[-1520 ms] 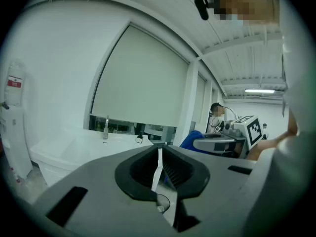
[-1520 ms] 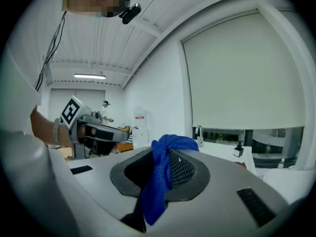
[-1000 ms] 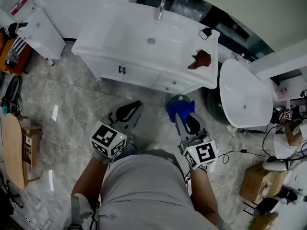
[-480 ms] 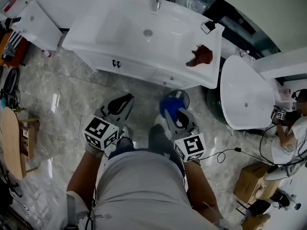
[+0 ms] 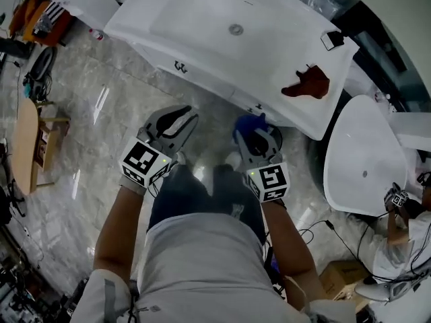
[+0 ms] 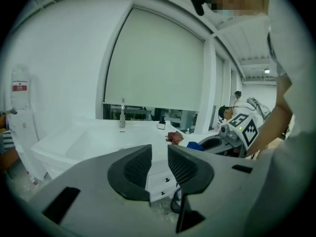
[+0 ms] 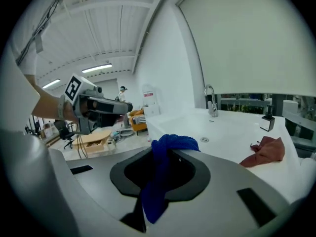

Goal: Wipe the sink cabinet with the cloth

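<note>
The left gripper (image 5: 180, 121) is held out in front of the sink cabinet (image 5: 145, 36), short of its doors. Its jaws are parted by a narrow gap with nothing between them. It is judged to be held free while the other gripper does the wiping.

Just to its right, also in front of the cabinet, the right gripper (image 5: 261, 137) is carried with its jaws closed on the blue cloth (image 5: 248, 128). The cloth is bunched between them, with a fold humped over the tips towards the cabinet and a tail hanging below. It is seen clear of the cabinet and touches neither the front nor the counter (image 5: 289, 62), so wiping is judged not yet begun. The fold appears to be led forward so that fabric, not jaw, meets the white surface.

Farther right, on the cabinet's counter beside the basin (image 5: 202, 19), a reddish-brown rag (image 5: 306, 84) is left lying, touched by neither gripper.
</note>
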`<state>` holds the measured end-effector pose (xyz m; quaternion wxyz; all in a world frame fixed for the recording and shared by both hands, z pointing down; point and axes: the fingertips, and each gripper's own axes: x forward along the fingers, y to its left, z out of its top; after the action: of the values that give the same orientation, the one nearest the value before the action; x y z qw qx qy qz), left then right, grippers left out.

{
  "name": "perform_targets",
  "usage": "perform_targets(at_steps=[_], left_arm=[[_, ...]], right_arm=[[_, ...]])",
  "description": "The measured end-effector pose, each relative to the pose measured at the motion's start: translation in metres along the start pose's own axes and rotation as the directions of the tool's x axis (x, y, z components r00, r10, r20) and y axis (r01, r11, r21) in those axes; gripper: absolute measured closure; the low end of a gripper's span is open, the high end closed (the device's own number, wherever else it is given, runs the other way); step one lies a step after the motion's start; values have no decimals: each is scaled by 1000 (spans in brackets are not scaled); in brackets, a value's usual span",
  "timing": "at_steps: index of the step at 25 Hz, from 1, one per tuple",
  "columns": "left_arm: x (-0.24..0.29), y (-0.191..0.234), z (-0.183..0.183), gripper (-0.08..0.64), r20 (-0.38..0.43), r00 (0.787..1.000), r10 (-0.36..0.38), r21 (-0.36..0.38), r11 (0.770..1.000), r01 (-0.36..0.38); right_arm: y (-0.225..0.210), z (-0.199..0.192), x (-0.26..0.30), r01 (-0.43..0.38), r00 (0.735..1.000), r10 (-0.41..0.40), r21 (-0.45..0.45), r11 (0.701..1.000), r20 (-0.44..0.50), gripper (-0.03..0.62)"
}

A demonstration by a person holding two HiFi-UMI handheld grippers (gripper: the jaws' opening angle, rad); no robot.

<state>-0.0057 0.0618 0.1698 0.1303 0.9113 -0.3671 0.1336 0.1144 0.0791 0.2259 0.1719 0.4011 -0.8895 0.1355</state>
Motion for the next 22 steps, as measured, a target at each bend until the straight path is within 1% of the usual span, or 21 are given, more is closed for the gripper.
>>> perform_targets(at_steps=[1, 2, 6, 8, 10, 13, 18, 22], left_arm=[[5, 2, -4, 458, -5, 1000, 6, 7, 1000, -6], [12, 6, -9, 453, -8, 1000, 9, 15, 1000, -9], [35, 22, -32, 449, -10, 1000, -2, 4, 1000, 2], [44, 30, -49, 443, -31, 999, -15, 3, 1000, 15], [50, 40, -62, 442, -27, 999, -28, -4, 1000, 28], [58, 56, -79, 442, -8, 999, -49, -29, 998, 49], [75, 77, -112, 442, -9, 998, -54, -50, 997, 54], [88, 83, -135, 442, -19, 997, -71, -57, 996, 70]], right_arm=[[-3, -9, 9, -9, 1000, 9, -2, 1000, -10, 522], [-6, -19, 18, -13, 1000, 13, -1, 1000, -18, 522], [-15, -65, 51, -3, 998, 3, 9, 1000, -59, 522], [-20, -86, 67, 15, 997, -13, 14, 1000, -81, 522], [-25, -103, 84, 35, 995, -32, 28, 999, -90, 521], [-30, -122, 108, 63, 994, -59, 45, 997, -89, 522], [-48, -150, 144, 130, 989, -125, 51, 990, -81, 520], [-69, -162, 166, 182, 982, -179, 70, 981, -58, 521]])
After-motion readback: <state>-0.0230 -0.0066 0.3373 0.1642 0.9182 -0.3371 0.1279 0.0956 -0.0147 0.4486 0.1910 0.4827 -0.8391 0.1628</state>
